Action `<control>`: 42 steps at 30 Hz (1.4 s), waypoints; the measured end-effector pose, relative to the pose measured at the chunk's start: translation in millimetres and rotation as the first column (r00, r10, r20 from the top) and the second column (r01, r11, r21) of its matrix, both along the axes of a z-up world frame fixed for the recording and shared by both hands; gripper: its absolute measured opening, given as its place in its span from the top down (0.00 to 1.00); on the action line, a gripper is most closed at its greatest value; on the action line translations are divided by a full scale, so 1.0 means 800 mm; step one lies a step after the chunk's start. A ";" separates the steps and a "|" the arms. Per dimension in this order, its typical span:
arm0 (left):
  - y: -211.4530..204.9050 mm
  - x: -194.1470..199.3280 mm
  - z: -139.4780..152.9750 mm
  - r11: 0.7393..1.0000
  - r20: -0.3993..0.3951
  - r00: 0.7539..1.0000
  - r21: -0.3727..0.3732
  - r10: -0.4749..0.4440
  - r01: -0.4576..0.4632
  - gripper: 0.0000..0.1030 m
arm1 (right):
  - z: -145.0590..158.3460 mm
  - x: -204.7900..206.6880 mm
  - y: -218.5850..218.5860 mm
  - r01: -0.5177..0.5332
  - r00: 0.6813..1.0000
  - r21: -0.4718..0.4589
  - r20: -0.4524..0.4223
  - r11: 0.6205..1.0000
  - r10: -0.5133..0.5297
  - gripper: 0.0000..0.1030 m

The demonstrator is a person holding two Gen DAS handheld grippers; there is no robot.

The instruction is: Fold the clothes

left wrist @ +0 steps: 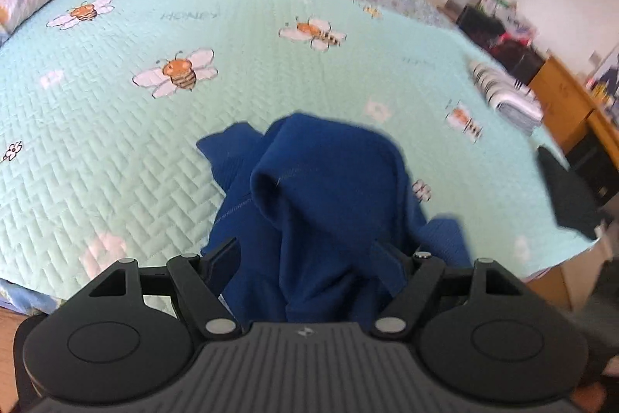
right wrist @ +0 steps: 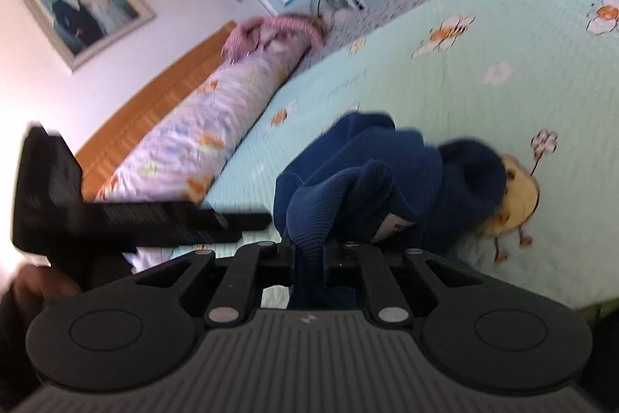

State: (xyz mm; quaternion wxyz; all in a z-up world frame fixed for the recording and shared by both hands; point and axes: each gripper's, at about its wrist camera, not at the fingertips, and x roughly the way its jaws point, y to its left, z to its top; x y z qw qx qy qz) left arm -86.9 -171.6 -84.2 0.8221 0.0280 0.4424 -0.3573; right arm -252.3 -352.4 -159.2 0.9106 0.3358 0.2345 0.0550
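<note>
A dark blue knit garment (left wrist: pixel 329 180) lies bunched on the mint bee-print bedspread (left wrist: pixel 116 103) near the bed's front edge. My left gripper (left wrist: pixel 303 254) has its jaws wide apart; the blue bundle fills the gap and drapes over the right finger. My right gripper (right wrist: pixel 307 250) is shut on a ribbed edge of the blue garment (right wrist: pixel 387 173), whose white label (right wrist: pixel 394 227) shows just beyond the fingers. The left gripper (right wrist: pixel 116 215) appears as a black shape at the left of the right wrist view.
A long floral bolster (right wrist: pixel 193 142) with a pink cloth (right wrist: pixel 271 29) on it lies along the wooden headboard (right wrist: pixel 154 103). A striped folded stack (left wrist: pixel 506 91) sits at the bed's right edge. Wooden furniture (left wrist: pixel 561 103) and clutter stand beyond.
</note>
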 end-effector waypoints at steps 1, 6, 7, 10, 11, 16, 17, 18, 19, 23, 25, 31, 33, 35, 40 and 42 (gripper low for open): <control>0.001 -0.001 0.005 1.000 0.004 1.000 -0.005 -0.006 0.006 0.25 | 0.001 0.001 0.003 -0.020 1.000 -0.007 0.003 1.000 0.020 0.87; -0.038 -0.016 0.004 0.993 0.032 0.995 0.078 -0.093 0.091 0.25 | 0.014 0.009 0.042 -0.147 0.989 -0.088 0.021 0.985 0.150 0.87; -0.045 -0.017 -0.002 0.989 0.027 0.994 0.105 -0.107 0.104 0.25 | 0.013 0.011 0.051 -0.174 0.984 -0.107 0.016 0.979 0.177 0.87; -0.066 -0.017 -0.025 0.975 -0.008 0.990 0.171 -0.144 0.143 0.26 | 0.015 0.014 0.071 -0.239 0.970 -0.151 0.002 0.959 0.242 0.87; -0.071 -0.017 -0.031 0.971 -0.010 0.988 0.184 -0.152 0.152 0.28 | 0.016 0.014 0.073 -0.249 0.968 -0.156 0.003 0.956 0.252 0.87; -0.067 -0.003 -0.050 0.981 -0.043 0.990 0.135 -0.134 0.138 0.64 | 0.018 0.007 0.062 -0.243 0.970 -0.154 -0.011 0.958 0.244 0.80; -0.064 0.000 -0.050 0.984 -0.049 0.991 0.125 -0.120 0.126 0.67 | 0.018 0.005 0.058 -0.240 0.971 -0.146 -0.020 0.960 0.240 0.72; -0.060 0.002 -0.051 0.987 -0.049 0.993 0.119 -0.107 0.112 0.67 | 0.019 0.001 0.053 -0.235 0.972 -0.135 -0.024 0.963 0.234 0.67; -0.056 0.004 -0.052 0.989 -0.048 0.995 0.114 -0.092 0.097 0.68 | 0.019 -0.005 0.046 -0.215 0.977 -0.124 -0.023 0.969 0.214 0.51; -0.028 0.010 -0.042 0.998 -0.070 0.997 0.043 -0.038 0.041 0.70 | 0.015 -0.035 -0.001 -0.086 0.996 -0.027 -0.009 0.996 0.086 0.33; -0.017 0.011 -0.040 0.999 -0.077 0.997 0.023 -0.031 0.033 0.70 | 0.005 -0.044 -0.031 0.018 0.999 0.053 -0.033 0.998 -0.017 0.33; -0.001 0.009 -0.037 1.000 -0.084 0.996 -0.011 -0.022 0.021 0.70 | -0.027 -0.011 -0.078 0.221 0.972 0.262 -0.143 0.939 -0.189 0.33; 0.002 0.008 -0.036 1.000 -0.082 0.996 -0.015 -0.026 0.025 0.70 | -0.040 0.017 -0.079 0.225 0.968 0.309 -0.177 0.924 -0.177 0.33; 0.005 0.010 -0.036 1.000 -0.082 0.996 -0.019 -0.022 0.020 0.70 | -0.052 0.043 -0.076 0.229 0.963 0.335 -0.213 0.914 -0.163 0.34; 0.018 0.017 -0.034 0.999 -0.076 0.997 -0.037 0.006 -0.009 0.73 | -0.045 0.073 -0.063 0.196 0.965 0.332 -0.231 0.923 -0.122 0.84; 0.025 0.023 -0.026 0.997 -0.067 0.998 -0.069 0.022 -0.026 0.75 | -0.014 0.073 -0.067 0.202 0.973 0.288 -0.170 0.936 -0.157 0.89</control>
